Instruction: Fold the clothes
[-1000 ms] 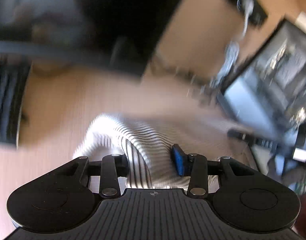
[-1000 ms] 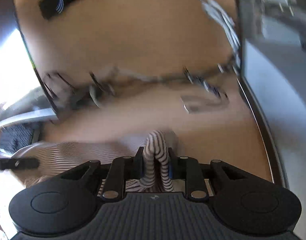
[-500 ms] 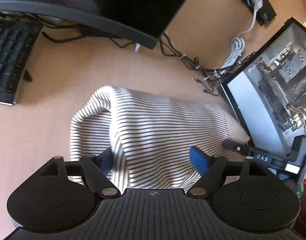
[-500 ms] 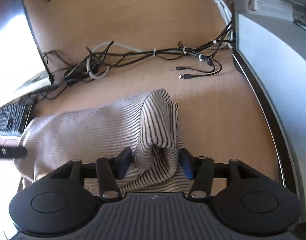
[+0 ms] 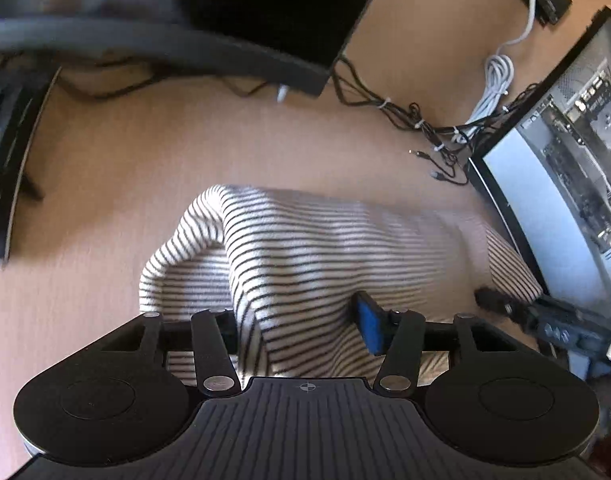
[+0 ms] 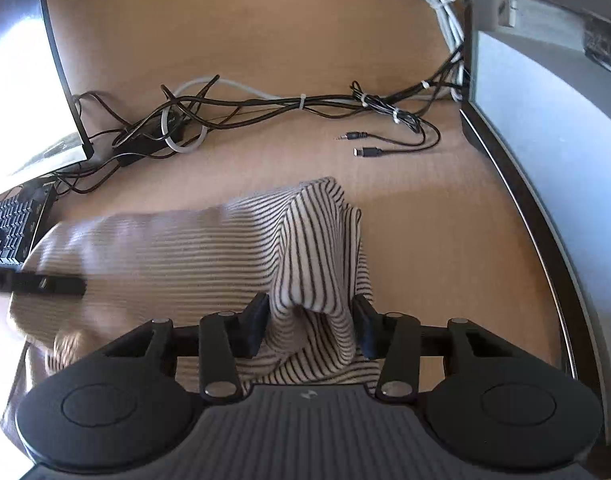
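The light brown wooden desk (image 5: 153, 152) is under both of my grippers and spreads out far ahead of my fingers. The black-and-white striped knit top (image 5: 317, 248) lies on it in a soft heap. It sits right between my fingers in both views and bunches up ahead of them.

Past my right fingers, off to the right, stands a big grey computer case with a see-through side (image 6: 545, 128). Ahead of my left fingers and up to the left is a black monitor with a curved grey stand (image 5: 265, 12). A black keyboard (image 6: 9, 224) lies far off to the left of my right fingers. A bunch of black and white cables (image 6: 265, 102) runs across the desk ahead of my right fingers, well apart from the top.

My left gripper (image 5: 297, 328) has its fingers spread apart, with striped cloth lying loose between them. My right gripper (image 6: 309, 328) also has its fingers apart, and a raised fold of the top stands between them, touching the left finger.
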